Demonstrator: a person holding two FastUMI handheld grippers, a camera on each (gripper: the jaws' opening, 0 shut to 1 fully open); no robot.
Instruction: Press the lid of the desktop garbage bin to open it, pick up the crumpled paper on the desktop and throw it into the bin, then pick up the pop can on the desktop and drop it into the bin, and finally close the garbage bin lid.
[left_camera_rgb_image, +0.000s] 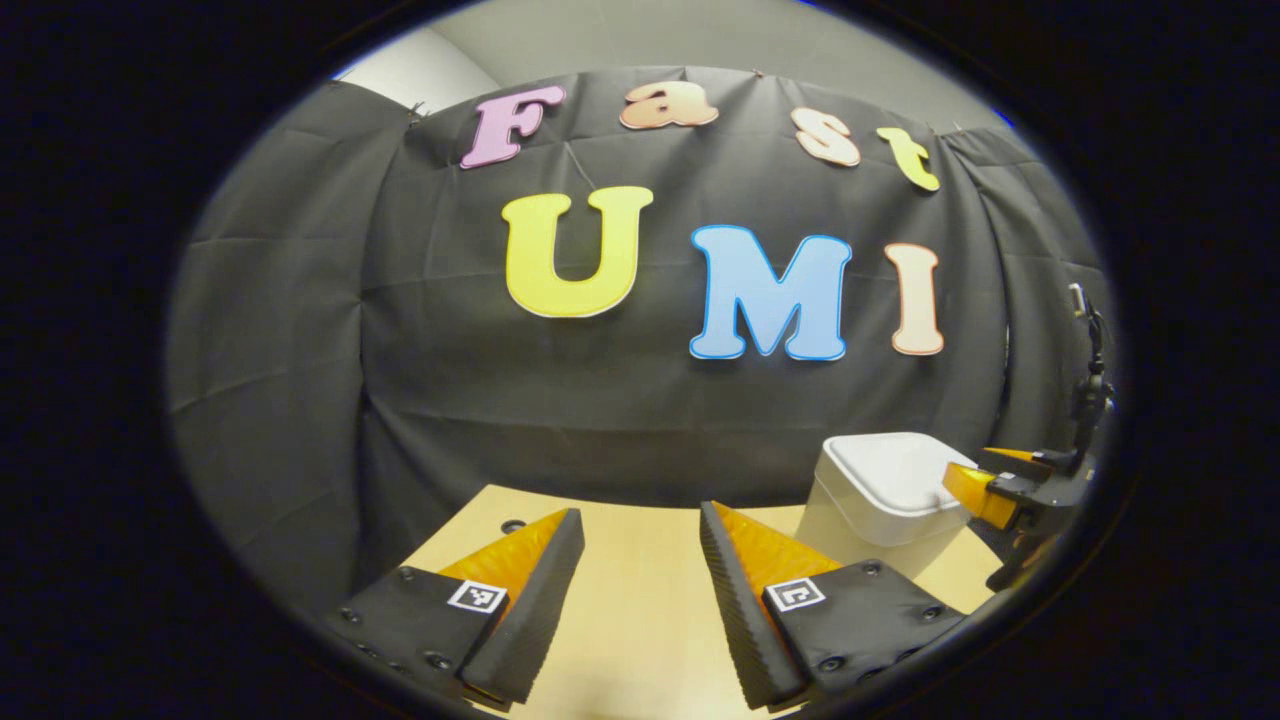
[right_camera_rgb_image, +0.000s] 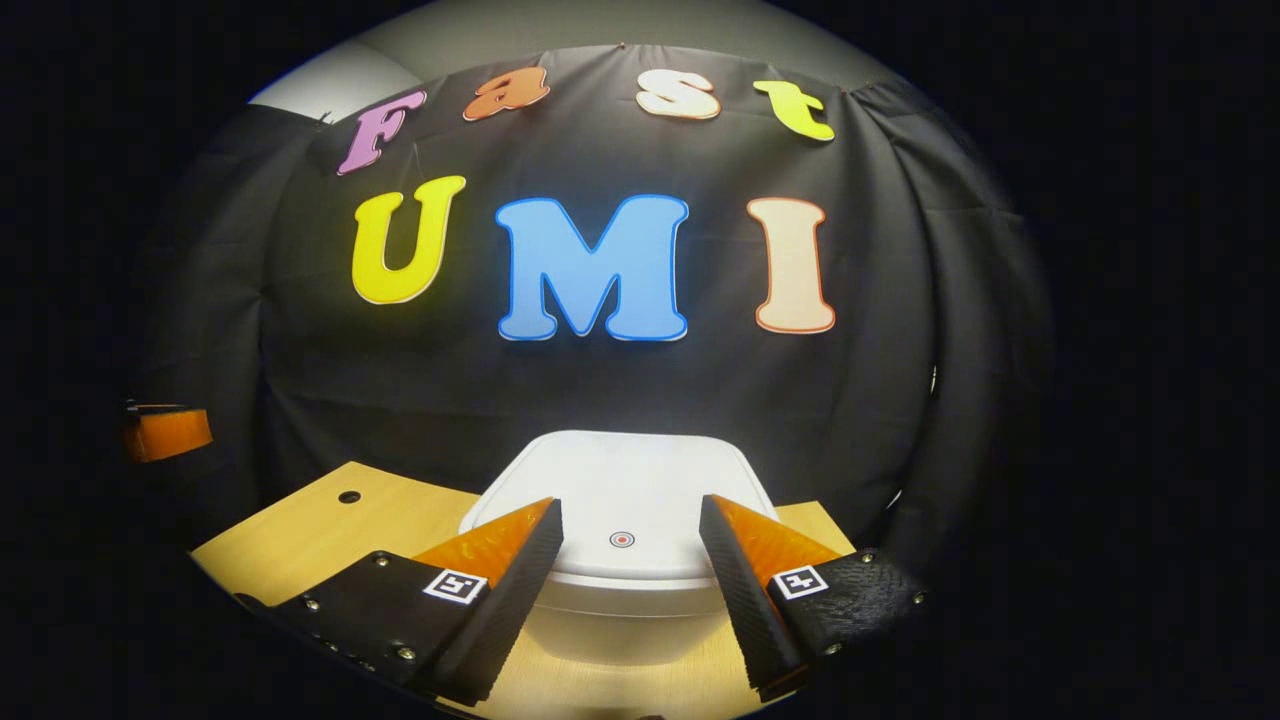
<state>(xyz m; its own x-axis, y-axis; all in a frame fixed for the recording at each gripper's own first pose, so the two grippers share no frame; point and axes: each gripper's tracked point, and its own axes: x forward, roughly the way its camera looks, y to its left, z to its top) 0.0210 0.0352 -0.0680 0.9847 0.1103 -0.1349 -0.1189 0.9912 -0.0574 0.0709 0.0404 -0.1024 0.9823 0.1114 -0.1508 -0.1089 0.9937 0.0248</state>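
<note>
Before closed bin (right_camera_rgb_image: 620, 480) lid: right tongs (right_camera_rgb_image: 630, 520) spread; left tongs (left_camera_rgb_image: 640, 530) spread over bare desktop (left_camera_rgb_image: 640, 620).

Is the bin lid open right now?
No, the white lid lies flat and closed on the bin, with the right tongs open in front of it.

your left gripper view sits low over the wooden desktop (left_camera_rgb_image: 640, 600), facing the far cloth wall, with the white garbage bin (left_camera_rgb_image: 880, 490) off to its right. your right gripper view looks the same way from close above the bin's lid (right_camera_rgb_image: 620, 490). both views share bin, desktop and wall.
</note>
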